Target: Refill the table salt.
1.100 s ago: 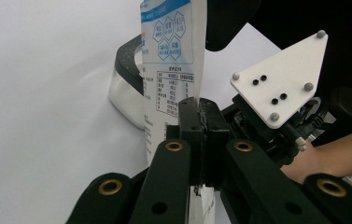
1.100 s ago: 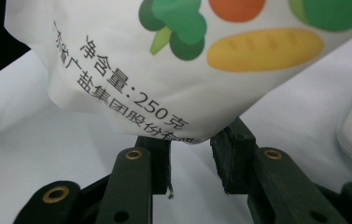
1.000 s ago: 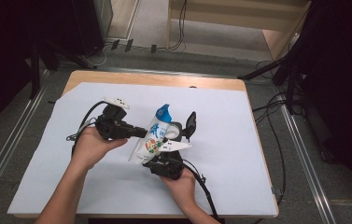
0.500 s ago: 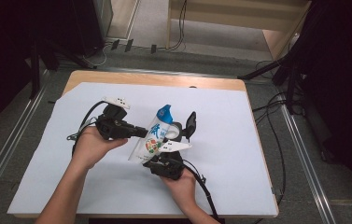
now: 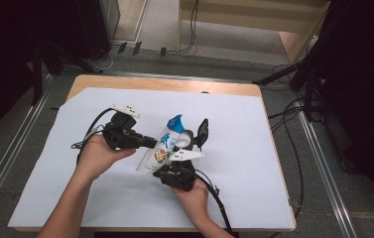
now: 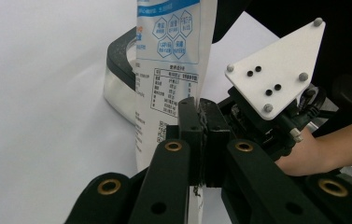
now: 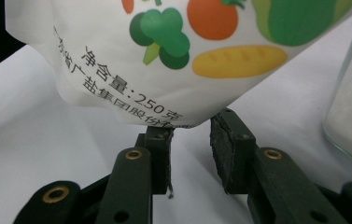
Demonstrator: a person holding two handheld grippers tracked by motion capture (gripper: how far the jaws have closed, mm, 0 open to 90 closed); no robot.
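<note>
Both grippers on the pouch, mid-table

Left gripper (image 6: 200, 140) is clamped on the pouch's (image 6: 169, 70) edge; right gripper (image 7: 190, 154) has jaws apart around its bottom corner, pouch tilted over a glass jar (image 7: 351, 121).

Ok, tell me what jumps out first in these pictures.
A white pouch printed with vegetables and capped in blue hangs tilted over mid-table. The left hand-held gripper pinches its edge shut; the right hand-held gripper sits at its bottom corner, jaws apart. A glass jar stands right behind it.
</note>
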